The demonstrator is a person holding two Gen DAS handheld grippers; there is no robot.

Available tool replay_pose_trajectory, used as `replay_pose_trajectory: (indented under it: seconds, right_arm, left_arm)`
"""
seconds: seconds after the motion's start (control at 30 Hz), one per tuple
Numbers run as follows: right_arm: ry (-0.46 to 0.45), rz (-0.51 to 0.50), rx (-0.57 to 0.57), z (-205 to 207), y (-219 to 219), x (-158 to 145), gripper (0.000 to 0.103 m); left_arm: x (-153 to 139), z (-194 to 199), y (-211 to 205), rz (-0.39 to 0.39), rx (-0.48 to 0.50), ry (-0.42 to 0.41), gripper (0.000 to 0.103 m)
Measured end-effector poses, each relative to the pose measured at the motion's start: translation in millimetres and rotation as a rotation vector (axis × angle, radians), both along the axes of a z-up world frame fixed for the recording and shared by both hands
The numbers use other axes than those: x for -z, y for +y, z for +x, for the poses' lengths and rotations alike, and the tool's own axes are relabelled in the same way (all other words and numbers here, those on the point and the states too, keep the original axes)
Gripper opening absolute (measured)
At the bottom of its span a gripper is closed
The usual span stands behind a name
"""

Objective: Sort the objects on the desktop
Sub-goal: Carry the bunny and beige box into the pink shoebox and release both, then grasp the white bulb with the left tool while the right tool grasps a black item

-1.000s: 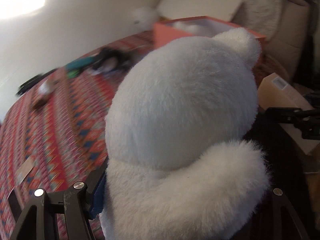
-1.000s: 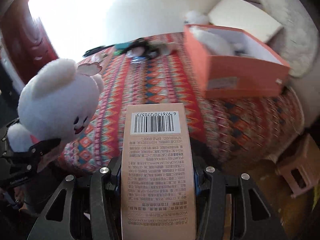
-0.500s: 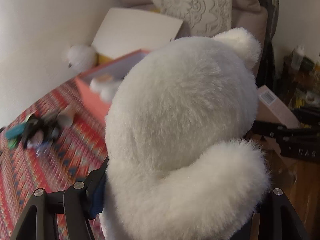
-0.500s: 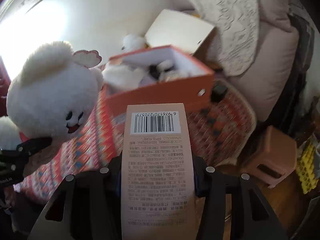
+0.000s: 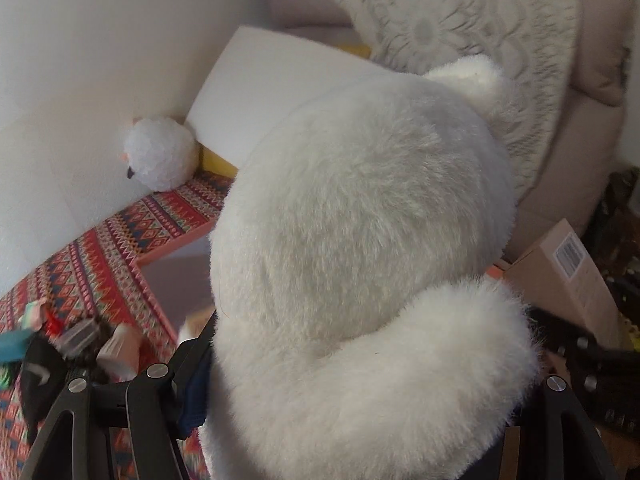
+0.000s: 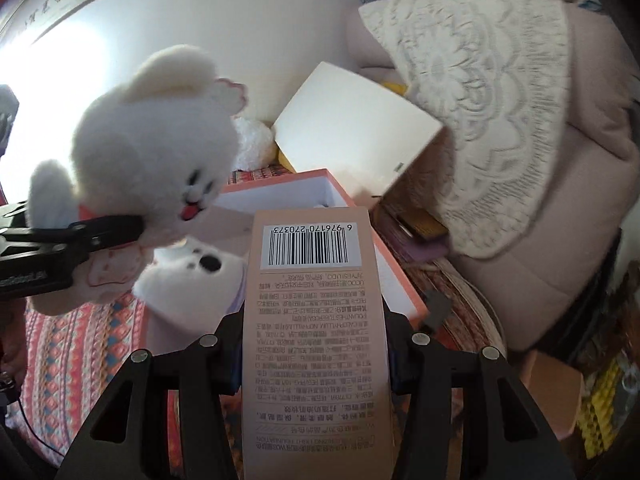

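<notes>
A white plush rabbit fills the left wrist view, and my left gripper is shut on its body. In the right wrist view the same rabbit hangs over the near left corner of the open orange box, held by the left gripper's black fingers. My right gripper is shut on a tall beige carton with a barcode, held just before the box. Another white plush toy lies inside the box. The carton also shows at the right of the left wrist view.
The box's white lid leans against the wall behind it. A round white plush sits by the wall on the patterned cloth. Several small items lie left of the box. A sofa with a lace cover stands to the right.
Both grippers have swung right and forward towards the orange box. The rabbit now hangs over the box's corner, and the carton is close to its front wall.
</notes>
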State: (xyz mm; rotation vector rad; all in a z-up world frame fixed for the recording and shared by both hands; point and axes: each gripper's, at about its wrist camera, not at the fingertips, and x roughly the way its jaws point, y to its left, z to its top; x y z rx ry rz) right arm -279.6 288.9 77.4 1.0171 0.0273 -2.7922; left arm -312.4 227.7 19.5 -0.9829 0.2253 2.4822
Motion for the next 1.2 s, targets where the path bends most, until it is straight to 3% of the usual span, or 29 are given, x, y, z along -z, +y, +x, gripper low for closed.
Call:
replay_pose_trajectory:
  seconds: [0.13, 0.23, 0.27, 0.3, 0.33, 0.37, 0.43, 0.67, 0.87, 1.0, 1.2]
  right_arm:
    - [-0.024, -0.004, -0.023, -55.1, -9.3, 19.2, 0.053]
    - [-0.010, 0.024, -0.038, -84.0, -18.5, 33.4, 0.054]
    - [-0.011, 0.028, -0.032, -82.0, -19.4, 34.6, 0.060]
    - [-0.013, 0.032, -0.027, -80.1, -20.3, 35.8, 0.081]
    - [-0.015, 0.036, -0.022, -78.1, -21.2, 37.0, 0.090]
    - [-0.017, 0.039, -0.017, -76.1, -22.1, 38.2, 0.096]
    - [-0.020, 0.047, -0.006, -72.2, -23.9, 40.6, 0.096]
    - [-0.032, 0.070, 0.028, -54.9, -30.1, 47.0, 0.096]
    - [-0.006, 0.043, -0.002, 24.6, -55.0, 21.8, 0.097]
    - [-0.008, 0.029, -0.031, 82.7, -80.6, 21.3, 0.097]
    - [-0.091, 0.045, -0.124, 152.9, -134.4, 50.6, 0.098]
  left_arm:
    - [10.9, -62.1, 13.8, 0.006, -0.012, -0.031, 0.073]
    - [21.0, -98.3, 14.4, 0.056, -0.035, -0.076, 0.085]
    - [22.3, -104.1, 9.8, 0.092, -0.045, -0.088, 0.093]
    - [20.7, -105.1, 2.6, 0.122, -0.053, -0.085, 0.098]
    - [17.2, -103.0, -6.2, 0.148, -0.061, -0.071, 0.099]
    - [13.7, -100.8, -15.0, 0.174, -0.068, -0.058, 0.100]
    - [7.4, -93.7, -33.2, 0.215, -0.086, -0.036, 0.100]
    - [1.9, -32.6, -90.4, 0.205, -0.147, -0.028, 0.101]
    - [11.7, 48.0, -144.8, 0.194, -0.204, -0.039, 0.101]
    - [29.7, 108.6, -186.9, 0.191, -0.245, -0.060, 0.101]
    - [80.8, 186.6, -257.8, 0.191, -0.325, -0.156, 0.101]
